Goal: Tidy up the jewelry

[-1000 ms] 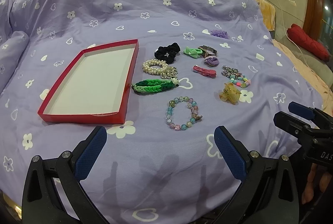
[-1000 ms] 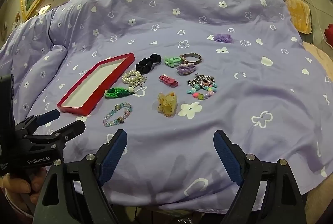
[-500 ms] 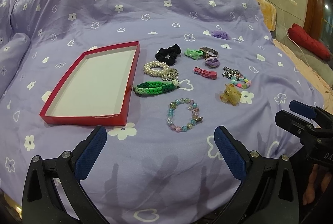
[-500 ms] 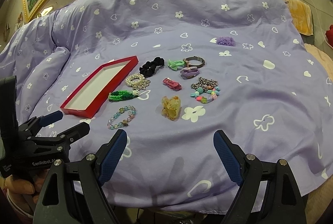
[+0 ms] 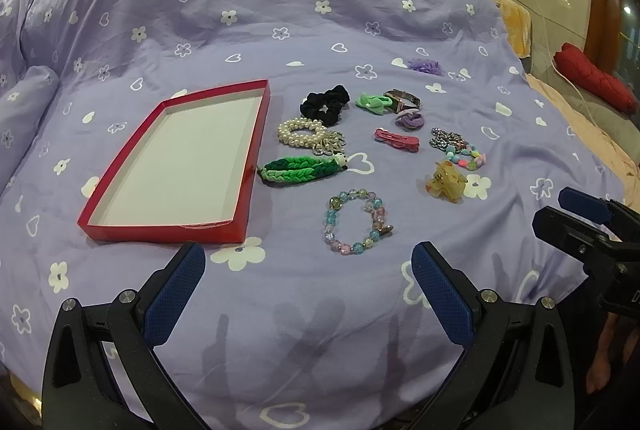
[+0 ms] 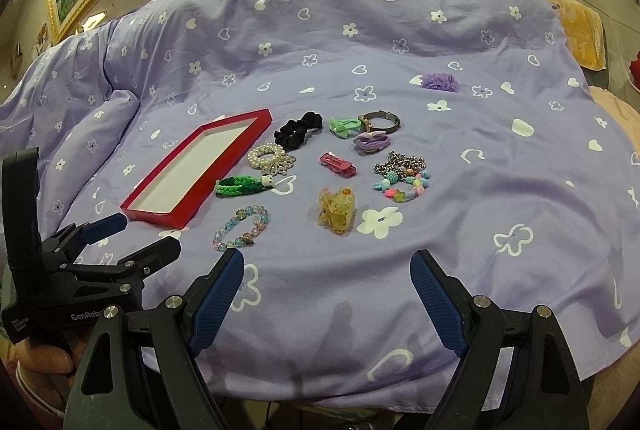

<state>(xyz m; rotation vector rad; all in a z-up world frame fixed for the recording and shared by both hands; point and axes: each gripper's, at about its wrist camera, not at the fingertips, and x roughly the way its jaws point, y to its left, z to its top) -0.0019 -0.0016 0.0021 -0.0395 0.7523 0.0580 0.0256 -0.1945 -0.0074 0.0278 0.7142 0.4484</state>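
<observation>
Both tongs released, nothing between the pads: left tongs (image 5: 308, 286) and right tongs (image 6: 326, 288) hover over the near edge of the lilac flower-print bedspread (image 5: 280, 14). Shallow red cardboard tray (image 5: 256, 134), white inside, lies empty to the left. Jewelry spread singly just right of it, likely so each piece can be picked alone: pastel glass-bead bracelet (image 5: 356, 222) nearest, green braided band (image 5: 300, 168), pearl bracelet (image 5: 302, 134), amber claw clip (image 5: 446, 182)
</observation>
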